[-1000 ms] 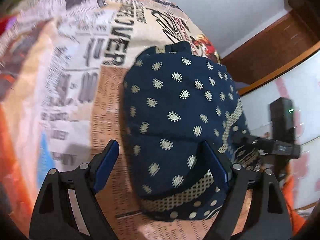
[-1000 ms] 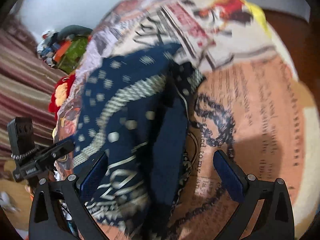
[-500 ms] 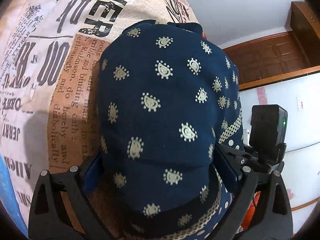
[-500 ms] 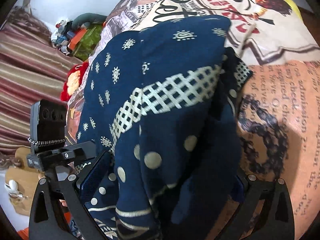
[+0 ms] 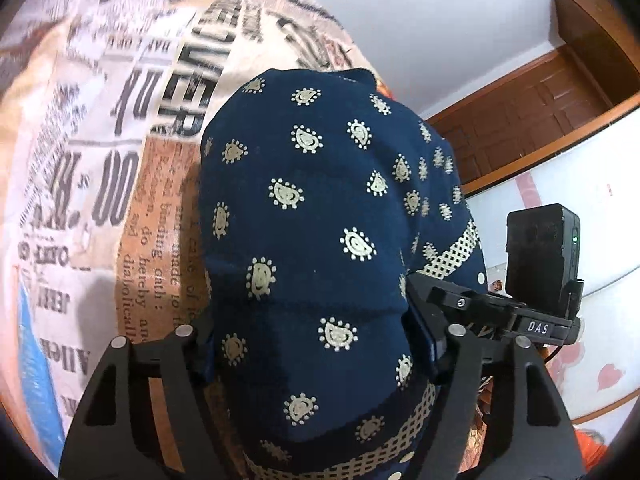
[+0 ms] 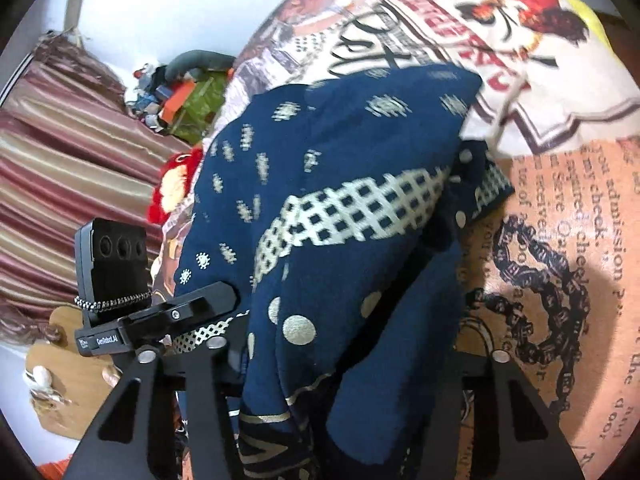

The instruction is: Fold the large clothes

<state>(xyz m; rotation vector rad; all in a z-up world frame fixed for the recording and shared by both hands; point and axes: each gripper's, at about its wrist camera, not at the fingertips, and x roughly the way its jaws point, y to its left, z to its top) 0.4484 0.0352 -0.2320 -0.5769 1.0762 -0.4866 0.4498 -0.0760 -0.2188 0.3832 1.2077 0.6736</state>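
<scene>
The navy patterned garment lies already folded into a thick bundle on the newsprint-patterned bed cover, so what seems left is one last fold or carrying it off. Both the left tool and right tool are closing around its near edge, the cloth between their fingers, apparently just gripped. Legible: "DAS" on the right tool's mount, and "admission" and "check" on the cover.

The folded garment lies on the bedsheet; a clutter pile sits behind it beside the curtain.
</scene>
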